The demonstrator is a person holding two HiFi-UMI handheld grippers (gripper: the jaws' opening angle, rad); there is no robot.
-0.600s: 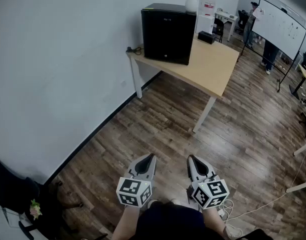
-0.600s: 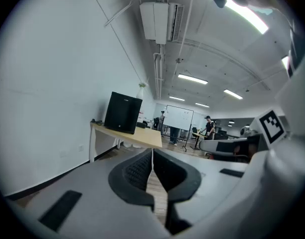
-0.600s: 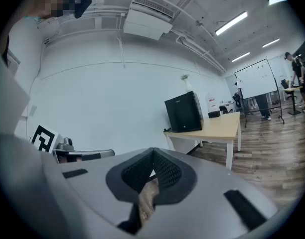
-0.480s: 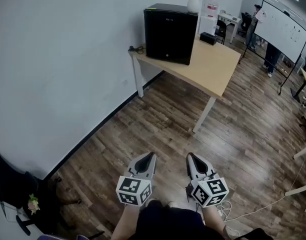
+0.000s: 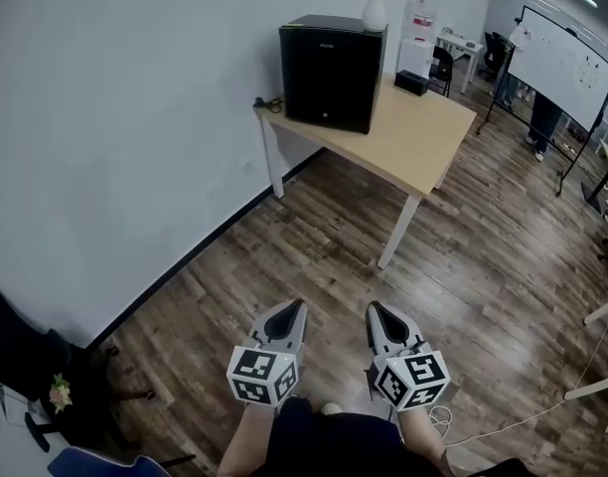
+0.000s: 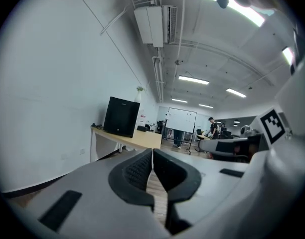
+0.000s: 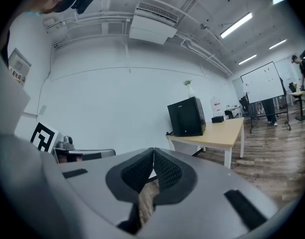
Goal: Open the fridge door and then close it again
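Observation:
A small black fridge (image 5: 331, 71) stands with its door closed at the back left corner of a wooden table (image 5: 423, 137), against the white wall. It also shows far ahead in the left gripper view, fridge (image 6: 121, 116), and in the right gripper view, fridge (image 7: 186, 116). My left gripper (image 5: 300, 308) and right gripper (image 5: 372, 308) hang side by side over the floor, well short of the table. Both are shut with nothing between the jaws. In its own view the left gripper (image 6: 152, 152) has its tips touching, and so does the right gripper (image 7: 153, 151).
A white vase (image 5: 374, 8) stands on the fridge, a small black box (image 5: 412, 82) on the table behind it. A whiteboard on a stand (image 5: 561, 63) and a person (image 5: 540, 117) are at the far right. A dark chair (image 5: 31, 366) sits at the lower left by the wall. Wood floor lies between me and the table.
The view has shifted slightly: the table and fridge sit a little lower and closer, and both grippers appear a touch higher in the picture. Their jaws stayed shut.

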